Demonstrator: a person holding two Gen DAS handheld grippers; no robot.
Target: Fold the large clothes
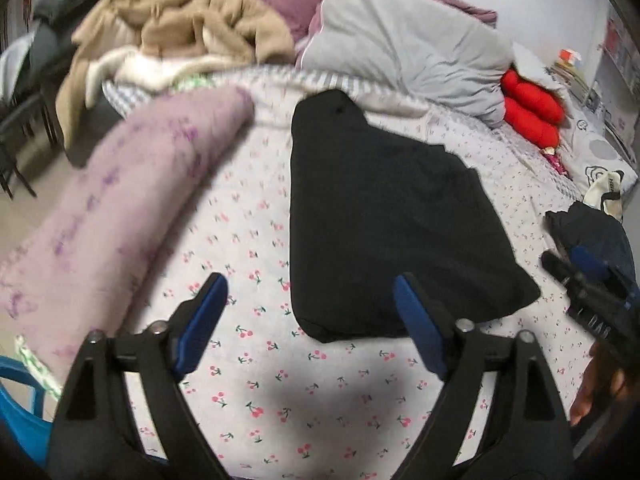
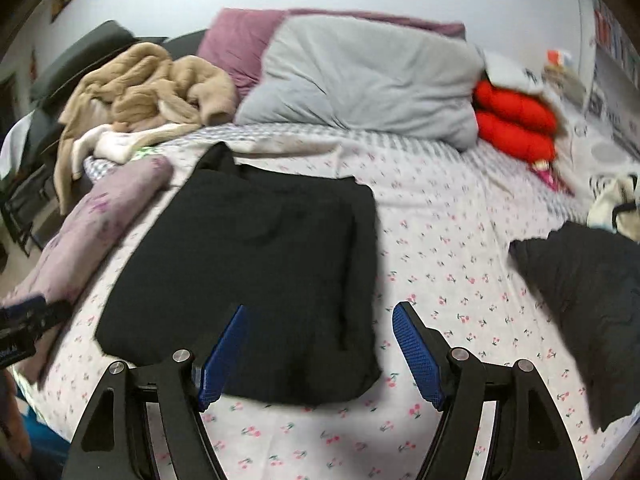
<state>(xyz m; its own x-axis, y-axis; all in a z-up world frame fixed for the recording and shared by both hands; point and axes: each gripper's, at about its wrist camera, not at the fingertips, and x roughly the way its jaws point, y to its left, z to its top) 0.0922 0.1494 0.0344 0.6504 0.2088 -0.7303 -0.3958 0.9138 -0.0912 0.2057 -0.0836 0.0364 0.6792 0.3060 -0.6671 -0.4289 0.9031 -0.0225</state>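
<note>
Two grippers' jaws spread, empty, folded black garment (image 1: 384, 216) flat on bed sheet (image 1: 248, 360)

Bare sheet (image 2: 440, 240) between dark garments, apparently.

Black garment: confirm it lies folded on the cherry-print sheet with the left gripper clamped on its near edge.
Not clamped. The left wrist view shows the left gripper open and empty above the sheet; the black garment does lie folded there.

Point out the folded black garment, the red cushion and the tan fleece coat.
folded black garment (image 1: 384, 216), left wrist view, middle of its top layer.
red cushion (image 2: 516, 124), right wrist view, centre.
tan fleece coat (image 1: 180, 24), left wrist view, crumpled top.
</note>
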